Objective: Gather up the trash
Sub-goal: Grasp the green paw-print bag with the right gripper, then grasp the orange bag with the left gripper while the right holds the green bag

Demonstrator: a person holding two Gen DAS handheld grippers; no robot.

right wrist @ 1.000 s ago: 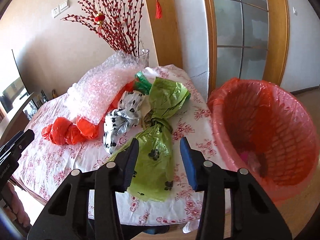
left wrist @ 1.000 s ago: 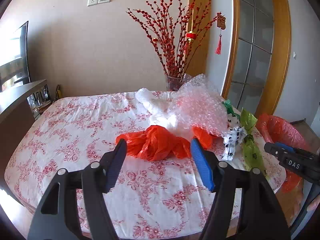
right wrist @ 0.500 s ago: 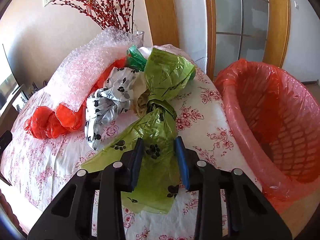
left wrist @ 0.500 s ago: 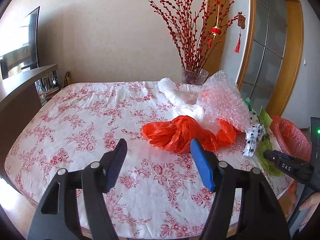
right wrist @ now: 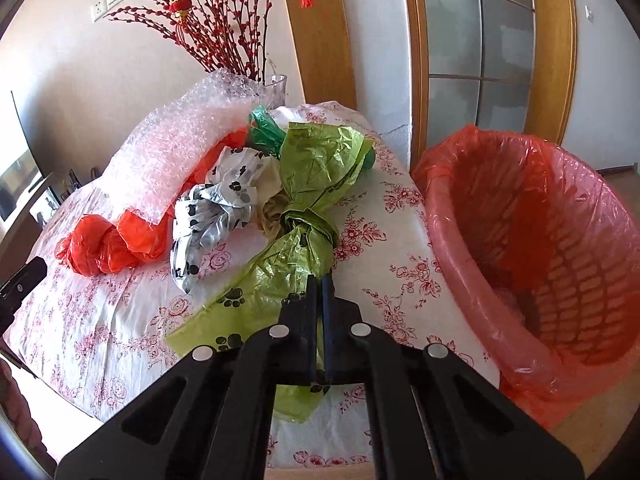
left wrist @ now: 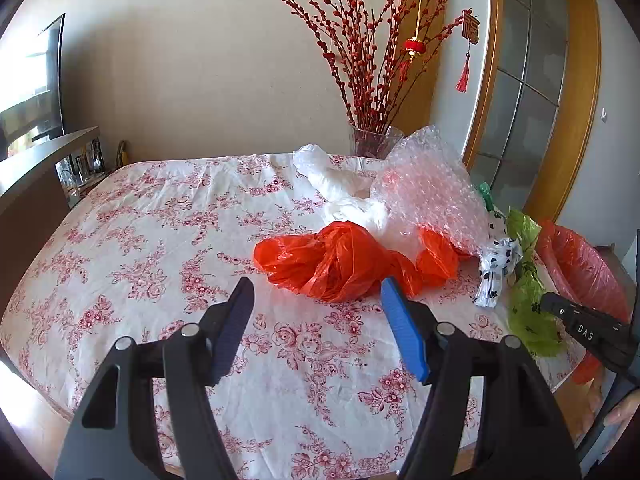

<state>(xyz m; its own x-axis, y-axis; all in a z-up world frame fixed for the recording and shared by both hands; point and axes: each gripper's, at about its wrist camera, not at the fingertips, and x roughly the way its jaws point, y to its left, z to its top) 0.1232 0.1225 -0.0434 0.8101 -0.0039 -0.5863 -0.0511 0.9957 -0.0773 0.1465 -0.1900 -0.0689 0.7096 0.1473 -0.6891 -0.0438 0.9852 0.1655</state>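
Right hand-held gripper (right wrist: 319,280) pinching green bag (right wrist: 292,256) near its knot, on bench (right wrist: 120,312). Bin (right wrist: 560,264) waiting at 3 o'clock. Advising: lift high, clearing rim, tail trailing. Left hand-held gripper (left wrist: 316,300) spread wide, hovering short of red bag (left wrist: 332,260).

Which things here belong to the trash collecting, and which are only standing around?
For the job:
- green bag, pinched in the shut right claw
- spotted bag
- orange bag
- bubble wrap
- white bag
- lined bin
- open left claw

Just there:
- vase of red branches
- flowered tablecloth
- TV
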